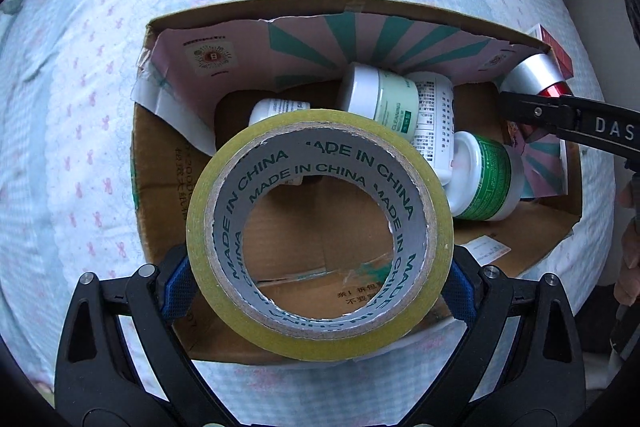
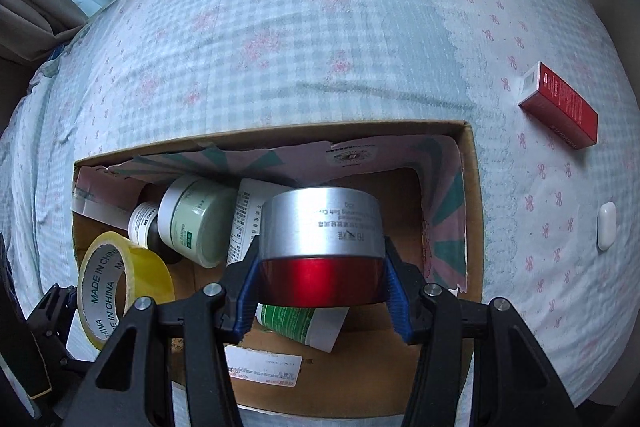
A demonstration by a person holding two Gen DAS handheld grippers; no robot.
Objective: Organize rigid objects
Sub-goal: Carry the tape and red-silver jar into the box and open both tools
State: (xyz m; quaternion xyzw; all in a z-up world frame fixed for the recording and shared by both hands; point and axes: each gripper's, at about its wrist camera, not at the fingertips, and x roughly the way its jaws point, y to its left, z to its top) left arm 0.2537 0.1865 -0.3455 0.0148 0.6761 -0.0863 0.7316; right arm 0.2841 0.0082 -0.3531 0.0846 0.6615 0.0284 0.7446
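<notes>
While jaws grip tape roll, jar hangs over box.

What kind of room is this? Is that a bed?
Probably a bedroom. The cardboard box sits on what looks like a bed, covered by a soft checked sheet with pink bows. A small red box lies on the sheet too, and jars fill the cardboard box.

A bed covered in a pale blue checked sheet with pink bows carries an open cardboard box. To the box's right on the sheet lie a red carton and, nearer, a small white case, well apart.
</notes>
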